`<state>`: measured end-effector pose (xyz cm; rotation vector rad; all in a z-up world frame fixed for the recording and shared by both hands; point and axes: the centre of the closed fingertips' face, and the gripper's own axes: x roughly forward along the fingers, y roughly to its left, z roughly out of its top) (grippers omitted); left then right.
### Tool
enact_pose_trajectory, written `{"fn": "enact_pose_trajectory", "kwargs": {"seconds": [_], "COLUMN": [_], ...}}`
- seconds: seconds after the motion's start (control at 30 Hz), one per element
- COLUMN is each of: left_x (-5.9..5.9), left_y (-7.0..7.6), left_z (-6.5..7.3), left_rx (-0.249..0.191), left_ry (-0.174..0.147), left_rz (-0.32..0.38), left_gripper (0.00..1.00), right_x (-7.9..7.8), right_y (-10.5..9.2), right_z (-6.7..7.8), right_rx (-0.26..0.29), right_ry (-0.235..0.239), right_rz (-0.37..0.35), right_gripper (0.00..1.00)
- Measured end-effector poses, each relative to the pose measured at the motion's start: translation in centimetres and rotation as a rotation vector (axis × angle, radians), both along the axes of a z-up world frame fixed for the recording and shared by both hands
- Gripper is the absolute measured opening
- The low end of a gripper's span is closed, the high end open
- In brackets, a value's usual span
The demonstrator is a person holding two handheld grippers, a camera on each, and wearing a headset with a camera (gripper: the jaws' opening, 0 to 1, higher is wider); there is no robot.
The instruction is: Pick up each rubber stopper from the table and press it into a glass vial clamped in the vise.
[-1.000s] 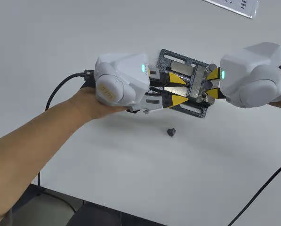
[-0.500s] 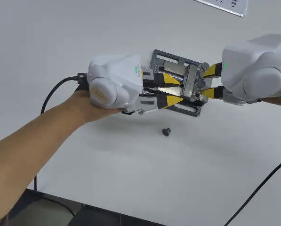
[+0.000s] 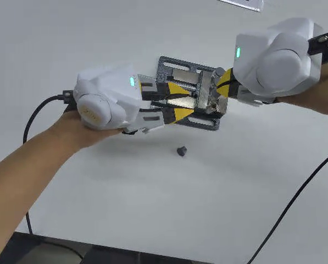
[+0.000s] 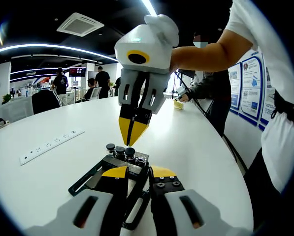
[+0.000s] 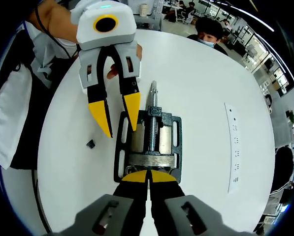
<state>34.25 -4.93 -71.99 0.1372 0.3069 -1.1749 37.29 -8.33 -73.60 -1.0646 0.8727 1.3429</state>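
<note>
Jaws: right gripper's [image 5: 147, 176] pressed together over vise [image 5: 175, 142]; left gripper's [image 5: 121, 131] spread. Judged between insertions; next, left must drop onto loose stopper [image 3: 181, 150] on table [image 3: 153, 209].

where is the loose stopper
In the head view the stopper lies alone on the table, just nearer the person than the vise, below the left gripper's tips.

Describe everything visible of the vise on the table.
The vise lies flat on the white table: dark slotted base frame, steel-grey block, threaded screw down its middle. Three dark round tops stand in a row at one end, by the right gripper's shut jaws; the left gripper, open, reaches over the other.
</note>
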Motion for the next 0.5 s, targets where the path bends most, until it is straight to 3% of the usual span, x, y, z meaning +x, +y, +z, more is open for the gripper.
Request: {"fn": "enact_pose_trajectory", "kwargs": {"seconds": [0.5], "left_x": [-0.1], "left_y": [0.1], "left_z": [-0.1], "left_rx": [0.002], "left_ry": [0.0], "left_rz": [0.001], "left_gripper": [0.13], "right_x": [0.1], "right_y": [-0.3], "right_z": [-1.0], "right_rx": [-0.024], "right_ry": [0.026], "right_rz": [-0.04], "right_gripper": [0.01]}}
